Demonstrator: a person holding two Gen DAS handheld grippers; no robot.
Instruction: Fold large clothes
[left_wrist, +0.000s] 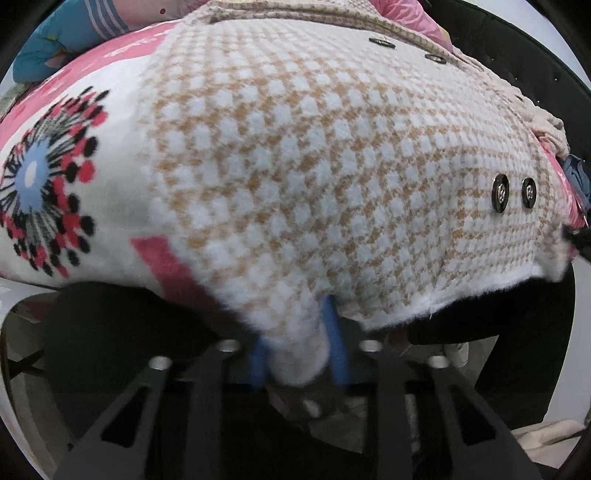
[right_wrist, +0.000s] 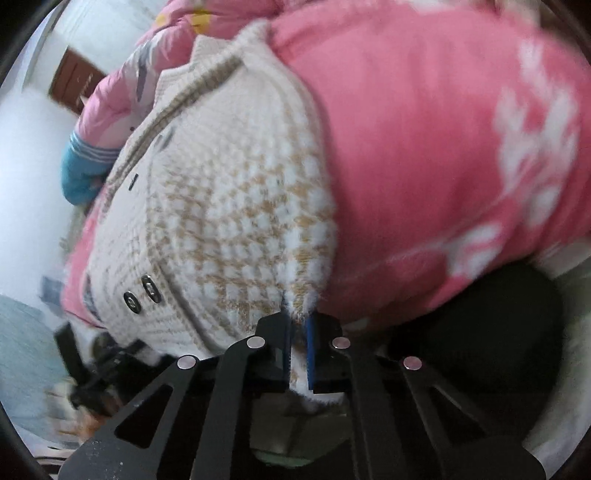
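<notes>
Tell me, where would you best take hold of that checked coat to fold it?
At its bottom hem, coming from the near edge of the bed. The coat lies flat with that hem hanging free toward the tools, so thin fabric slips between pads. Both the left tool and right tool pinch it there.

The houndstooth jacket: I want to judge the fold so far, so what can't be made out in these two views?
- Left wrist view: the houndstooth jacket fills the frame; its top is cut off by the edge.
- Left gripper pads: mostly buried in the hem.
- Right wrist view: motion blur smears the jacket and the pink blanket.
- Right gripper: how deep the cloth sits is hidden.
</notes>
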